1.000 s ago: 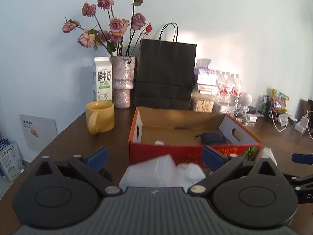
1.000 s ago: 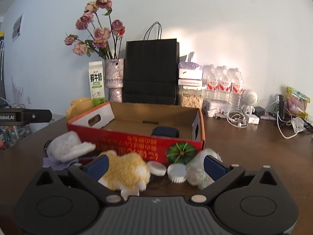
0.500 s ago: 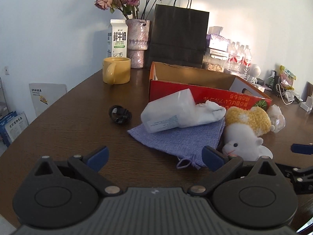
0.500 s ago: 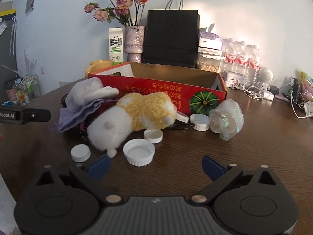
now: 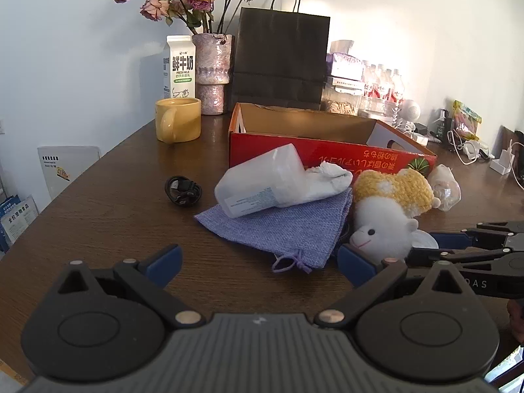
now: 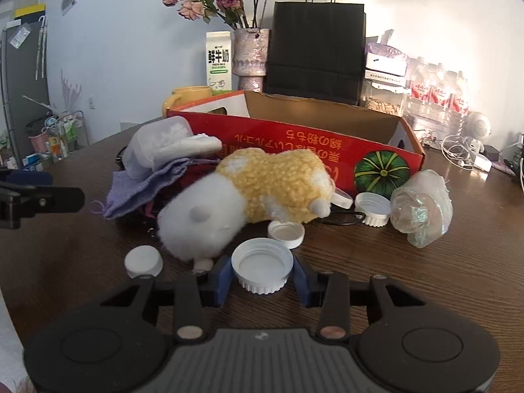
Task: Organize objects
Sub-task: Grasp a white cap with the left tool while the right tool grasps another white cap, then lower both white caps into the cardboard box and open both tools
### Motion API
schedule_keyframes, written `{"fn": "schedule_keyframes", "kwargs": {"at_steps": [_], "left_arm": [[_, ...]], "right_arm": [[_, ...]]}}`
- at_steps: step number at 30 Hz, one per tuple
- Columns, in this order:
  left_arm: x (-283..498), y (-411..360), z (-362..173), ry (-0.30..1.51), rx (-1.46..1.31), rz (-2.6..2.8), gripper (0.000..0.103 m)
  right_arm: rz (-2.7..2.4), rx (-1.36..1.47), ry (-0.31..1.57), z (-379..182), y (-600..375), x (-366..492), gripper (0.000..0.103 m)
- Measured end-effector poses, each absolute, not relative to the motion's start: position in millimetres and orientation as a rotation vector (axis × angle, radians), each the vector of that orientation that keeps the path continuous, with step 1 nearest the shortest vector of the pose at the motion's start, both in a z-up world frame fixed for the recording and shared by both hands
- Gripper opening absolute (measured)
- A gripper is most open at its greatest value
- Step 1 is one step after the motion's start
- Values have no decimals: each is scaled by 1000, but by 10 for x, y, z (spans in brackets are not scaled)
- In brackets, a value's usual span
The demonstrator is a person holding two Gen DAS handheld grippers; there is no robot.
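My right gripper (image 6: 262, 280) is shut on a large white jar lid (image 6: 262, 270) that rests on the table, one blue pad on each side. Behind it lies a yellow and white plush sheep (image 6: 255, 190), also in the left wrist view (image 5: 389, 203). My left gripper (image 5: 258, 262) is open and empty, low over the table in front of a purple drawstring pouch (image 5: 281, 229). A translucent plastic container (image 5: 262, 180) with white cloth lies on the pouch. The red cardboard box (image 5: 327, 150) stands behind them.
Several more white lids (image 6: 144, 260) and a crumpled plastic wrap (image 6: 422, 206) lie near the sheep. A black coiled cable (image 5: 183, 190) lies left of the pouch. A yellow mug (image 5: 178, 119), milk carton (image 5: 179, 65), flower vase (image 5: 213, 72) and black paper bag (image 5: 281, 62) stand at the back.
Both grippers pulled back and tipped down toward the table. My right gripper moved in on the large white lid and closed around it. My left gripper stayed open.
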State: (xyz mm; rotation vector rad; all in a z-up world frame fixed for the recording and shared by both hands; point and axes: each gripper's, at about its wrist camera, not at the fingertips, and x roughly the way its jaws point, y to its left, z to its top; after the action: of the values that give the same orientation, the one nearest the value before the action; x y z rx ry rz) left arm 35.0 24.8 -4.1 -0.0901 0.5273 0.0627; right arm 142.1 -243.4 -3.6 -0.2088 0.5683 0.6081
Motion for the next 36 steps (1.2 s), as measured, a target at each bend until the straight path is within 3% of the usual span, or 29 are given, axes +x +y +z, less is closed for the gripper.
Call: {"fn": "schedule_keyframes", "kwargs": {"at_steps": [11,13,18,20,32,34,35,36], "left_arm": [[356,34,-110,565,-55,-21,101],[348,-42,-120,572,-39,-57,93],[397,-251,-167,610,-16,-149,55],[422,-335,-194,618,-3,-174,49],[547,-551,-273,632,37,-170,50],[560,-570,-292,639,45,-169,44],[557,-578,-298,632,52,-166,28],[552,-582,-296,626,60,-168,28]], "right_arm": [[566,-165,523,22,-2605,1317,39],[563,-160,516,34,-2628,1295,39],[564,-153,496,66,-2666,1244,39],[567,-150,488,78,-2680,1225,39],[571,-140,482,71,-2725,1182,39],[571,-139,483,69,-2724,1180,39],[570,-139,483,70,-2724,1179,39],[571,-139,483,70,-2724,1177,39]]}}
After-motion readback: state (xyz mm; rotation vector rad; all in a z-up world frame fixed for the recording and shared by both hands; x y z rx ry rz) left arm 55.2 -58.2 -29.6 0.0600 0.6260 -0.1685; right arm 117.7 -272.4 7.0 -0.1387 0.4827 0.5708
